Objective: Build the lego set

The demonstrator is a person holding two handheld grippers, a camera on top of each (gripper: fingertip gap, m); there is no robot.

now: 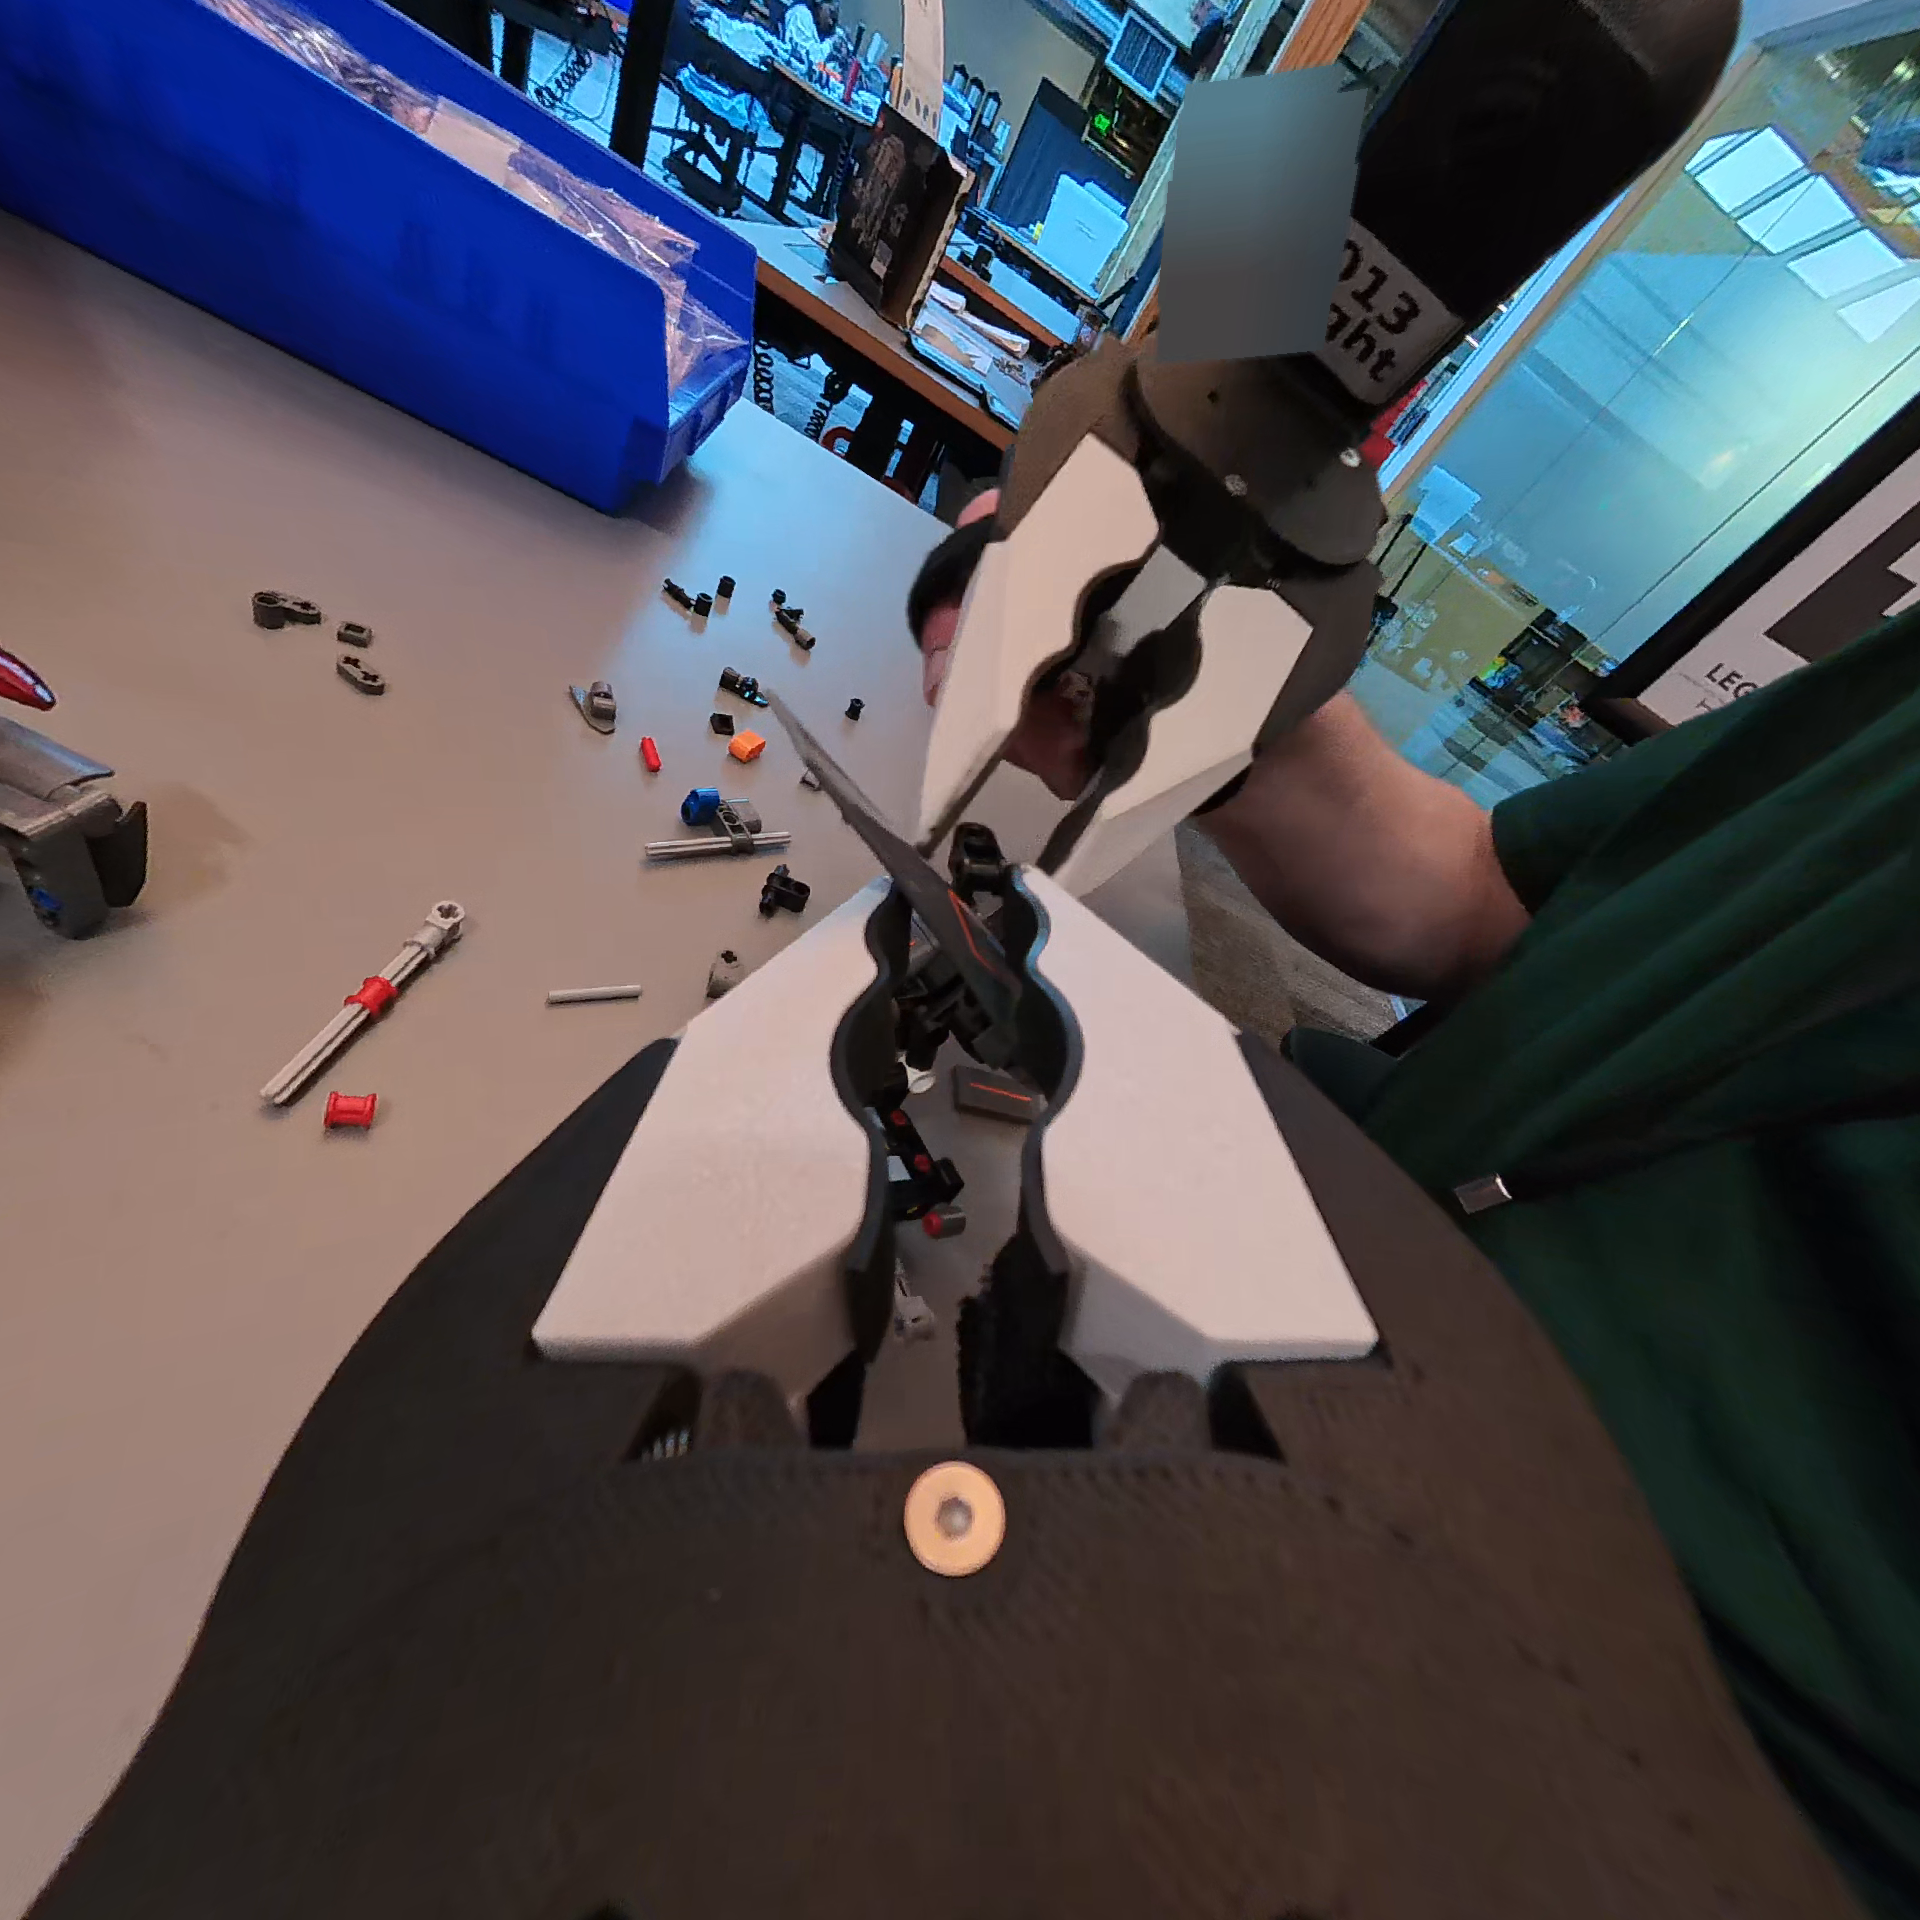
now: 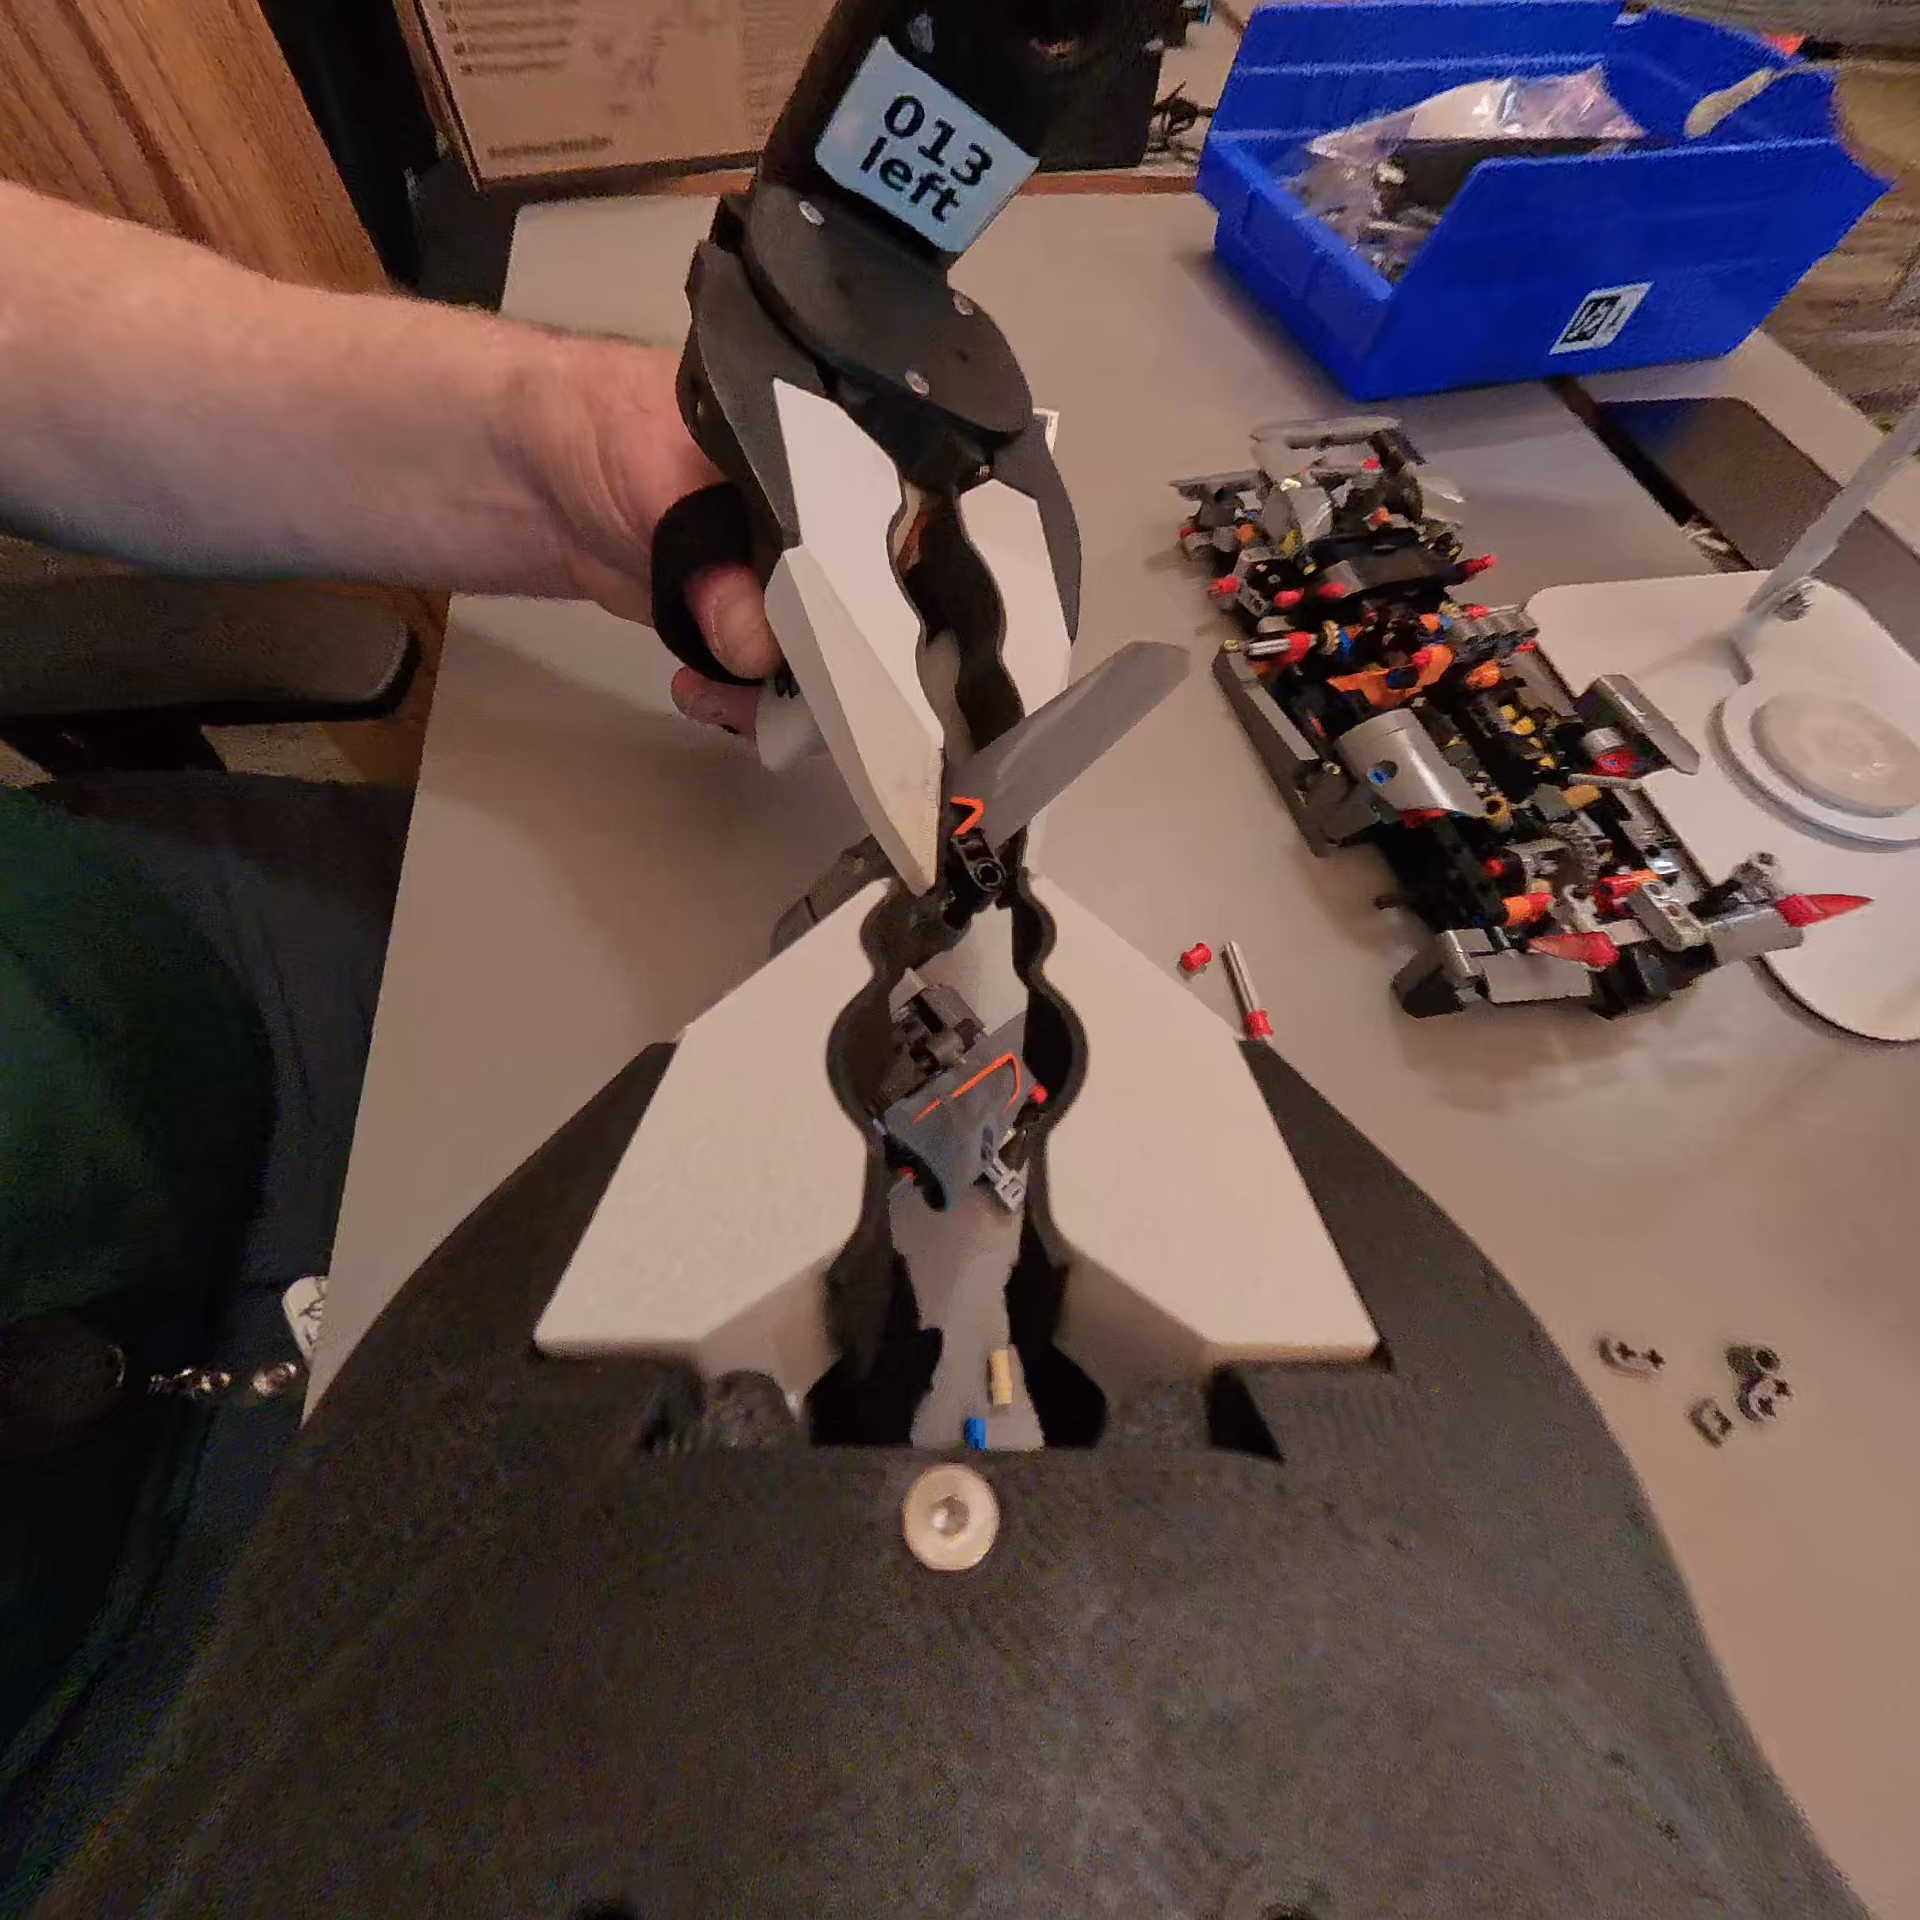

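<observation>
A: Where's the sub-assembly (image 2: pixel 961 1091)?
B: Mid-air above the near tabletop (image 2: pixel 1195 1195), left tool (image 1: pixel 961 894) and right tool (image 2: pixel 951 894) both clenched on it.
A: Sturdy?
B: Likely light, pin-jointed; grip the black beams, not the thin grey blade (image 2: pixel 1060 727).

I was working in what looked like a lab or maker workshop. Beyond my grey worktable (image 1: pixel 312 935) with its blue plastic parts bin (image 1: pixel 395 239) stood further benches (image 1: pixel 894 322) crowded with monitors (image 1: pixel 1060 177) and cables. Glass partition walls (image 1: pixel 1662 416) enclosed the room.
</observation>
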